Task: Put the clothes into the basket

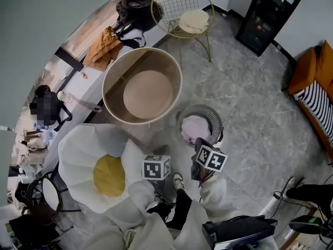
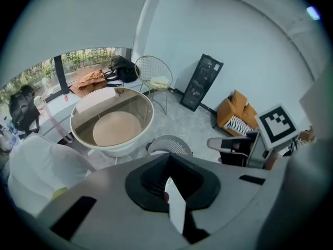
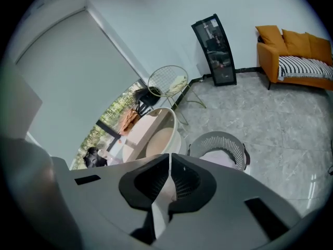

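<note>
A round grey slatted basket (image 1: 209,111) stands on the marble floor with pale pink clothes (image 1: 194,127) lying in it. It also shows in the left gripper view as a basket (image 2: 169,144) and in the right gripper view as a basket (image 3: 217,138) with clothes (image 3: 222,159) inside. My left gripper (image 1: 162,151) hangs to the left of the basket, jaws meeting, and I see nothing in them (image 2: 167,163). My right gripper (image 1: 199,144) hovers over the basket's near rim, also shut with nothing seen in it (image 3: 169,158). White sleeves reach up to both from below.
A big round cream tub (image 1: 142,85) stands behind the basket, and a fried-egg shaped seat (image 1: 96,165) is at the left. A gold wire chair (image 1: 182,9), a black panel (image 1: 268,14) and an orange sofa (image 1: 312,72) line the far side. Bags lie by the window.
</note>
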